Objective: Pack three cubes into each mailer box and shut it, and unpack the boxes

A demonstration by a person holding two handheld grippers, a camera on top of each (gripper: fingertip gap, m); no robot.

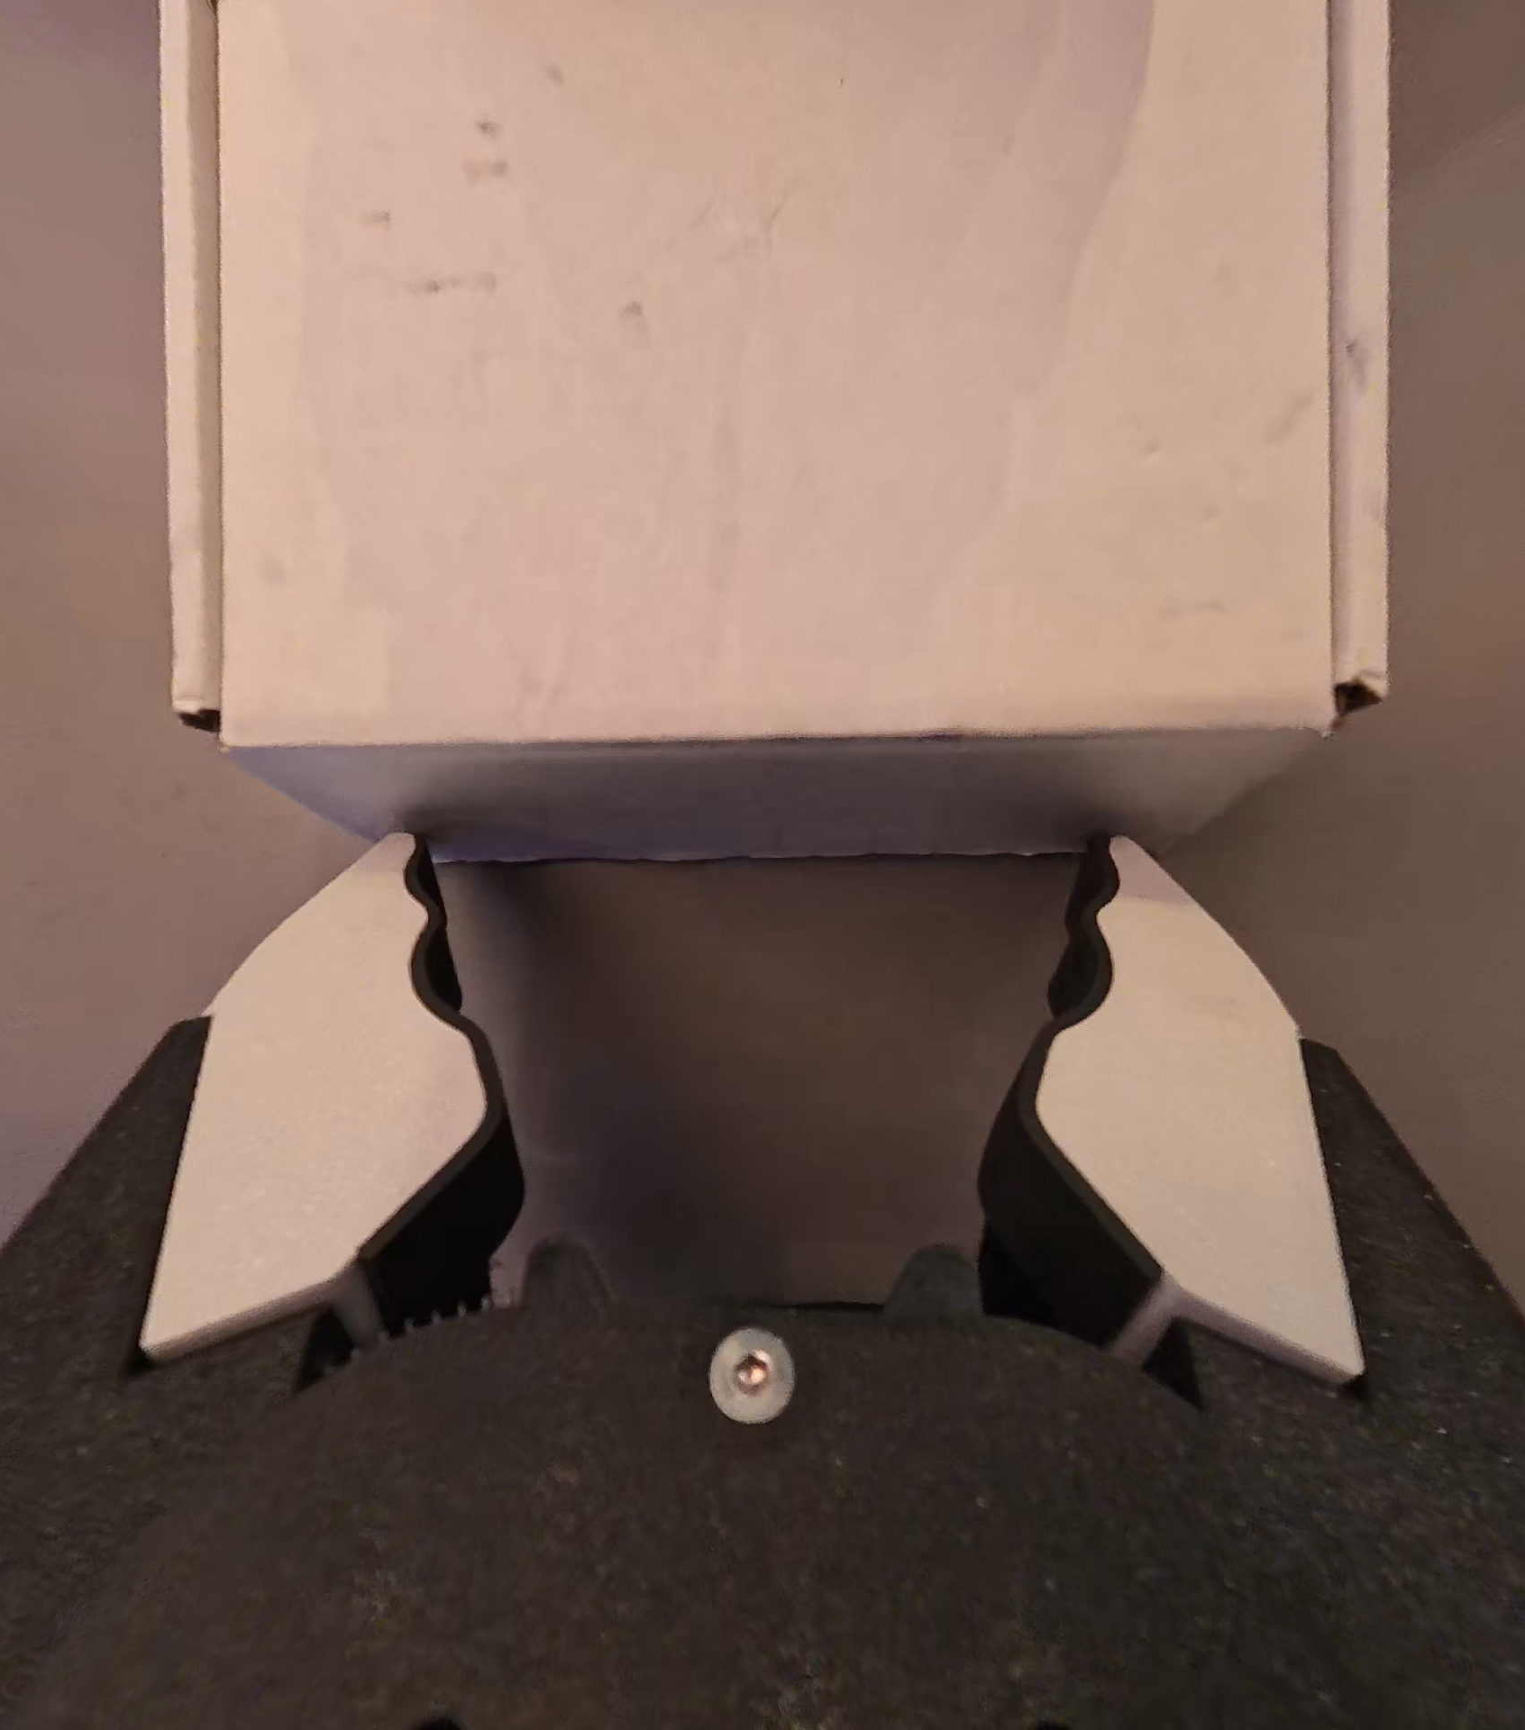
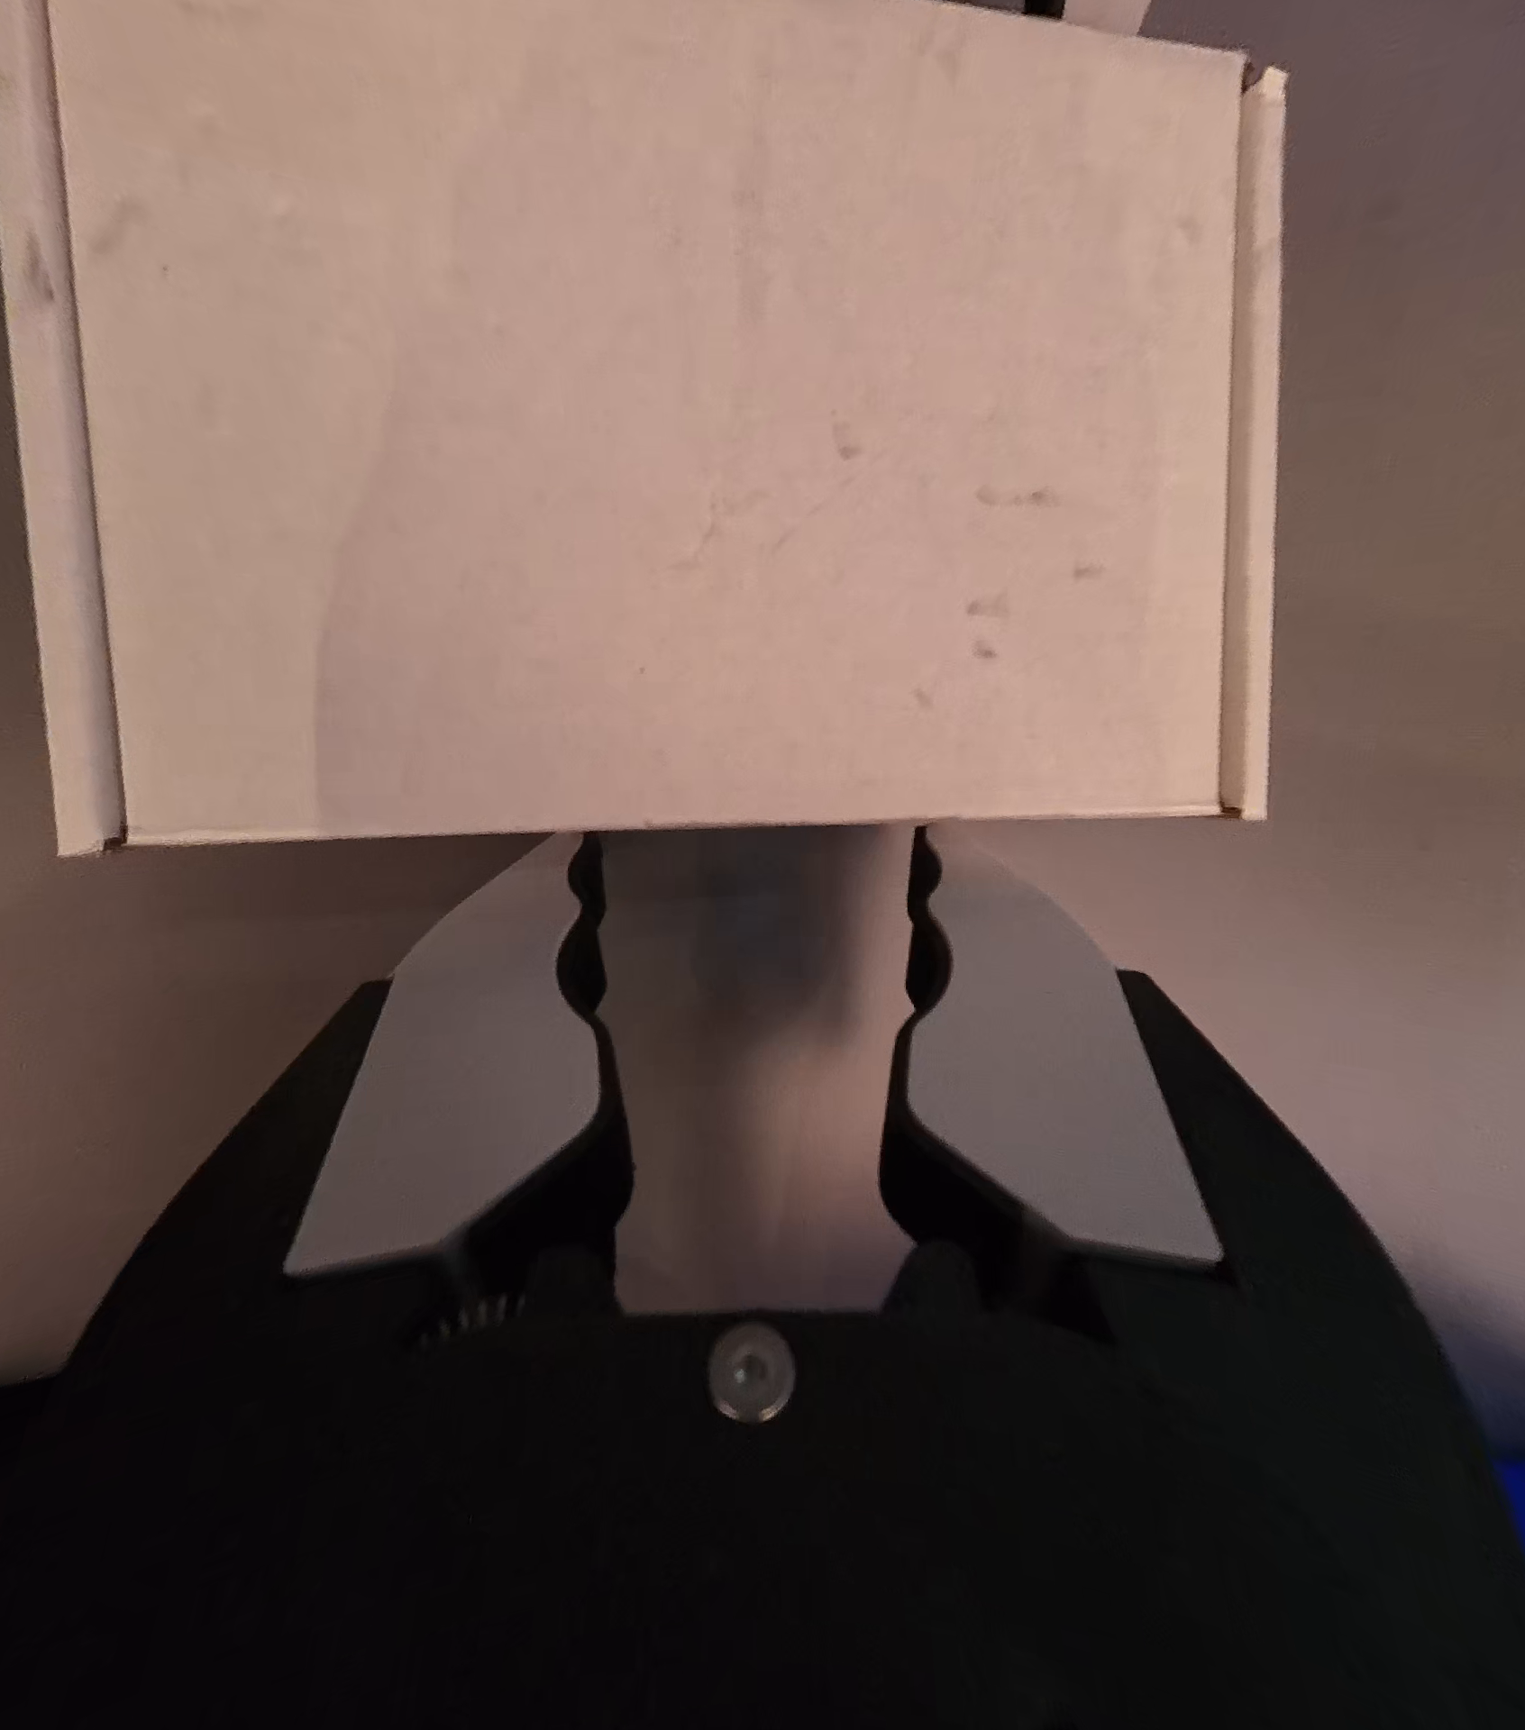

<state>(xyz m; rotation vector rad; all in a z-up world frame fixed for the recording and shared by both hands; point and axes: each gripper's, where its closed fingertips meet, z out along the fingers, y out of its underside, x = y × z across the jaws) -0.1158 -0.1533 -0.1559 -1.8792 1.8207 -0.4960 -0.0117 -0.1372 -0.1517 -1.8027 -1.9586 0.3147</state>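
Closed white mailer box sits between both grippers: left gripper spread wide, right gripper spread too, tips at opposite walls. Uneven pushing could skew or crush it.

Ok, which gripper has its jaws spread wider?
The left gripper: its jaws gape much wider than those of the right gripper, both open at the white box.

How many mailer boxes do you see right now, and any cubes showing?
1 white mailer box, shut, seen from opposite ends in the two wrist views. The left gripper and right gripper are open at its near edges. 0 cubes show; some may be inside.
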